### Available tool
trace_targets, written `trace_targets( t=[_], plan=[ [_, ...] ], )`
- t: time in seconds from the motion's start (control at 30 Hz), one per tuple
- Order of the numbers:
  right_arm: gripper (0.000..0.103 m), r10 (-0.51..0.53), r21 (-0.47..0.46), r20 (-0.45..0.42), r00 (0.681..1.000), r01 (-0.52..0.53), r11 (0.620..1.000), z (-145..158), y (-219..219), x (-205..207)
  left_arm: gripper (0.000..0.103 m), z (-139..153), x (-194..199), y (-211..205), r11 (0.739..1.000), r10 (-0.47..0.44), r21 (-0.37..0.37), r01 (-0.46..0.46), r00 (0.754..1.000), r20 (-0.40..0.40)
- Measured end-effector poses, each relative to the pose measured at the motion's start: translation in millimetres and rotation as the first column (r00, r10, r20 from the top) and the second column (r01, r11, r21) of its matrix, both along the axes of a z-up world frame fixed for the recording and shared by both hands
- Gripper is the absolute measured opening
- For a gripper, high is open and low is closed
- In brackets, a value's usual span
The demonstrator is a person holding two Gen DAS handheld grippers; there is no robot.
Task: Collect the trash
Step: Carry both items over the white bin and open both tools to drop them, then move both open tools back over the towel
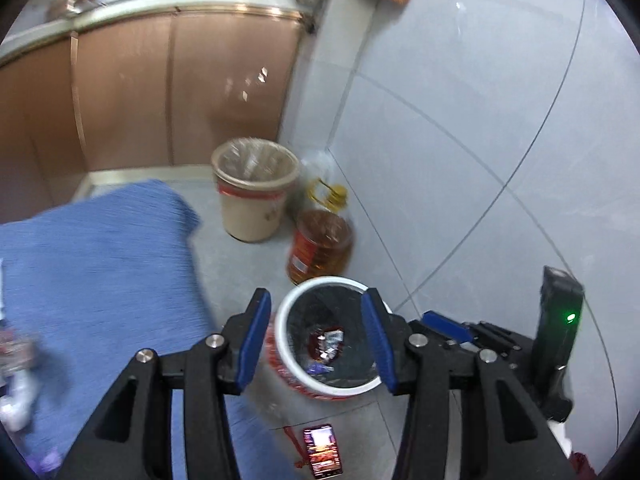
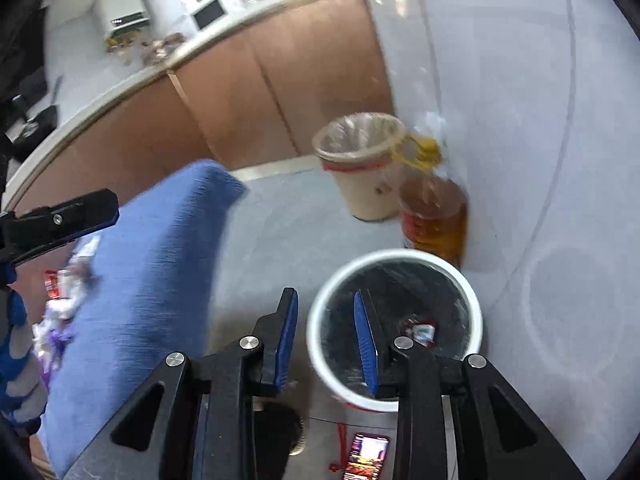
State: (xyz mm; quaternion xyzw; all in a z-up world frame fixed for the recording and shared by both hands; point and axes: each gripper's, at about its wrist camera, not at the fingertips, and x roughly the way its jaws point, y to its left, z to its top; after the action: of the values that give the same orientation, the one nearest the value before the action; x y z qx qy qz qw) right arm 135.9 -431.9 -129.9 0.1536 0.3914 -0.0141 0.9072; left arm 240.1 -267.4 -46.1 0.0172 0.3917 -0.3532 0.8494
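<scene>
Hovered over white-rimmed trash bin (image 1: 285, 312), wrappers (image 1: 326, 346) inside; left gripper (image 1: 316, 318) and right gripper (image 2: 326, 320) both apart, empty.

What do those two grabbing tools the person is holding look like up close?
Both look alike. The left tool has black angular plastic arms with triangular cut-outs, round silver bolts at the joints, and two flat fingers faced with blue pads. The right tool is the same: black frame, silver bolts, blue-padded fingers. Seen from the left camera, it carries a black upright block with a small green light.
</scene>
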Motion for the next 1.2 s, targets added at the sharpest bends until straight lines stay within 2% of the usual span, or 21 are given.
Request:
trace_targets(
  t=[0.2, 0.33, 0.5, 0.67, 0.8, 1.03, 1.2],
  plan=[
    [0.034, 0.127, -0.014, 0.088, 0.988, -0.127, 0.992, 61.6, 70.4, -11.1, 0.049, 30.3, -20.2, 100.5, 0.996, 0.094, 0.002, -0.095, 0.992, 0.086],
    [0.036, 0.224, -0.030, 0.118, 0.968, -0.222, 0.975, 86.6, 119.8, -15.5, 0.054, 39.3, -32.2, 177.7, 0.983, 0.184, 0.006, -0.186, 0.976, 0.119],
    [0.036, 0.345, 0.011, 0.133, 0.929, -0.349, 0.937, 102.8, 180.3, -15.9, 0.055, 38.6, -43.7, 271.0, 0.951, 0.303, 0.016, -0.307, 0.944, 0.134],
    [0.036, 0.476, 0.079, 0.119, 0.871, -0.486, 0.870, 96.3, 242.8, -12.4, 0.056, 16.5, -44.3, 356.3, 0.902, 0.423, 0.049, -0.429, 0.901, 0.094],
    [0.036, 0.557, 0.091, 0.076, 0.827, -0.563, 0.822, 78.4, 298.2, -4.0, 0.060, -9.3, -44.9, 392.3, 0.876, 0.471, 0.084, -0.475, 0.880, 0.063],
    [0.036, 0.638, 0.077, -0.006, 0.770, -0.636, 0.768, 45.3, 361.4, 5.6, 0.061, -50.0, -37.9, 415.8, 0.859, 0.504, 0.103, -0.502, 0.864, 0.006],
    [0.036, 0.655, 0.059, -0.062, 0.753, -0.652, 0.756, 26.8, 385.0, 14.1, 0.061, -68.2, -27.3, 416.4, 0.863, 0.499, 0.105, -0.494, 0.866, -0.032]
  ],
)
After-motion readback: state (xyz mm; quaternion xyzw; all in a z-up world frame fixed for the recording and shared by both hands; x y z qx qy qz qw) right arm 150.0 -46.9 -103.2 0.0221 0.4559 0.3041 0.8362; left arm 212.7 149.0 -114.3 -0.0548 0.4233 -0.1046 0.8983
